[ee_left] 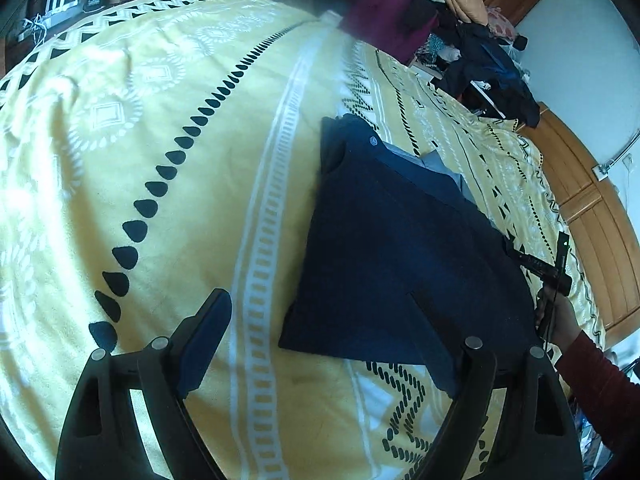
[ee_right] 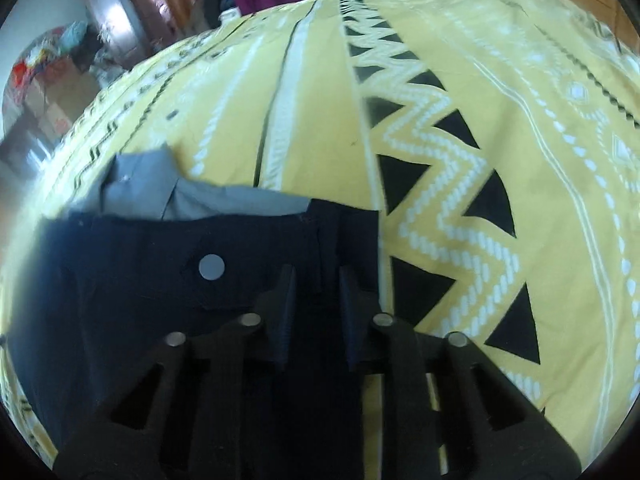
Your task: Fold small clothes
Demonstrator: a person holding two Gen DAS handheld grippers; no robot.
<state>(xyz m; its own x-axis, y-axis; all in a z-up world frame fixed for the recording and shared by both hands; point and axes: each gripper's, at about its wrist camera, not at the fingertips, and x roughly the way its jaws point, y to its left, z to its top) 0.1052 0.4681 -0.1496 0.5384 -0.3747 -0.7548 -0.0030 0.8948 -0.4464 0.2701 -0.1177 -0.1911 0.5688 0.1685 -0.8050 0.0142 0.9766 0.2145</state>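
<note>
Two grippers are in my feeds, and one dark navy folded garment with a round grey button (ee_left: 404, 248) lies flat on the yellow patterned bedspread with black triangles and white bands (ee_left: 160, 160). In the left wrist view its long axis runs away from me toward the far edge of the bed, following the white bands; the buttoned end points far and the wider end lies near. A paler grey-blue fabric layer (ee_left: 436, 168) shows along the garment's right side there.

My left gripper (ee_left: 340, 344) is spread wide and grasps nothing: one finger hovers over bare bedspread left of the garment, the other sits at the garment's near right corner.

My right gripper (ee_right: 316, 300) hangs over the dark cloth near the button (ee_right: 211, 266), its fingers set close with a gap between them. Cloth lies beneath that gap, but I cannot tell if any is pinched. In the left view, a hand in a dark red sleeve (ee_left: 560, 320) holds that tool at the garment's right edge.

Heaped clothes (ee_left: 448, 28) crowd the far end of the bed.
</note>
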